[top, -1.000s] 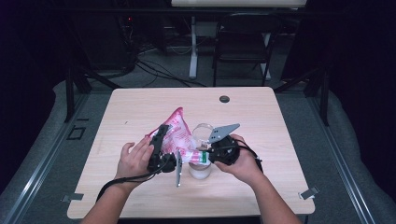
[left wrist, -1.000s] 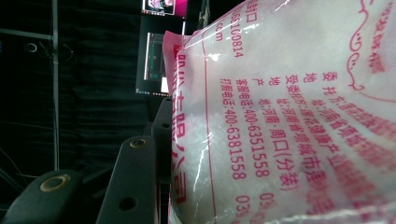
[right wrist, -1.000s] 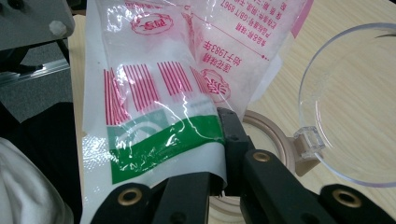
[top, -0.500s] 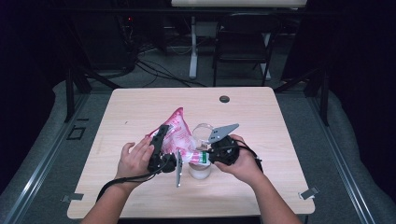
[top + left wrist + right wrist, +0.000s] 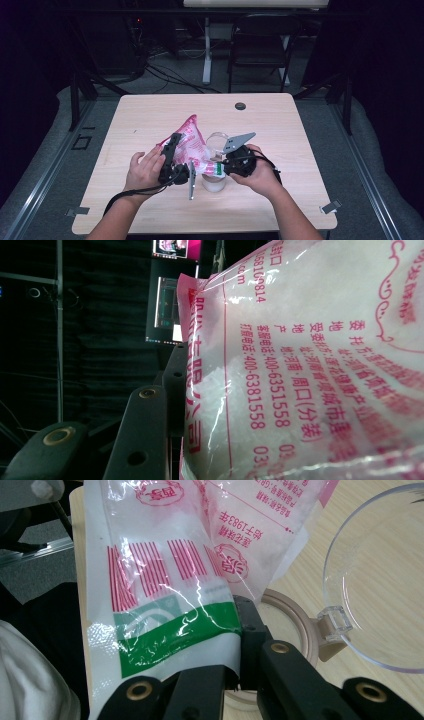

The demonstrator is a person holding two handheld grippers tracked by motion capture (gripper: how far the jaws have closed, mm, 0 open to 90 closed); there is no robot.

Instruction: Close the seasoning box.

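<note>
Both claws and pink bag (image 5: 189,142) unmoved, same as before.

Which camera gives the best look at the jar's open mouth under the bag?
The right gripper view: the jar shows its tan rim and flipped-open clear lid just behind the bag. The high view shows the jar small below the grippers. The left gripper view shows the bag.

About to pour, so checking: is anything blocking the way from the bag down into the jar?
Nothing visible does. The jar's clear lid is flipped open to the side, and the bag, pinched by both tools, hangs right over the mouth.
</note>
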